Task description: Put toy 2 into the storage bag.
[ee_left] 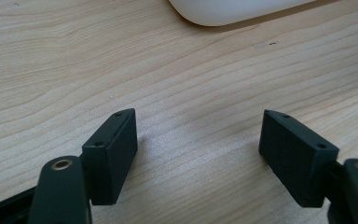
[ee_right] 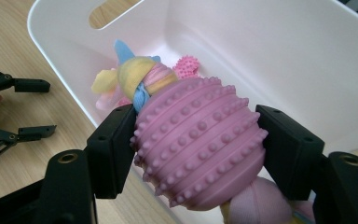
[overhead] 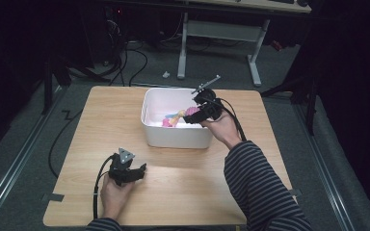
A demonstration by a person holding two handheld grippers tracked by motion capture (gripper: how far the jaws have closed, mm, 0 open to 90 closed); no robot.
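A pink studded rubber ball toy [ee_right: 200, 144] sits squeezed between the pads of my right gripper [ee_right: 196, 121], which is shut on it. In the high view that right gripper [overhead: 190, 118] holds the pink toy [overhead: 191, 111] over the right part of the white bin [overhead: 178, 137]. A knotted rope in yellow, pink and blue [ee_right: 137, 79] lies just behind the ball; whether they are joined I cannot tell. A small pink spiky ball [ee_right: 187, 67] rests on the bin floor. My left gripper [overhead: 142, 171] rests low at the table's near left, open [ee_left: 198, 116] over bare wood.
The bin [ee_right: 270, 51] has a handle slot in its end wall. The wooden table [overhead: 101, 125] ends close behind the left hand. A white corner of the bin [ee_left: 223, 11] lies ahead of the left jaws. Desk legs and cables stand on the floor beyond.
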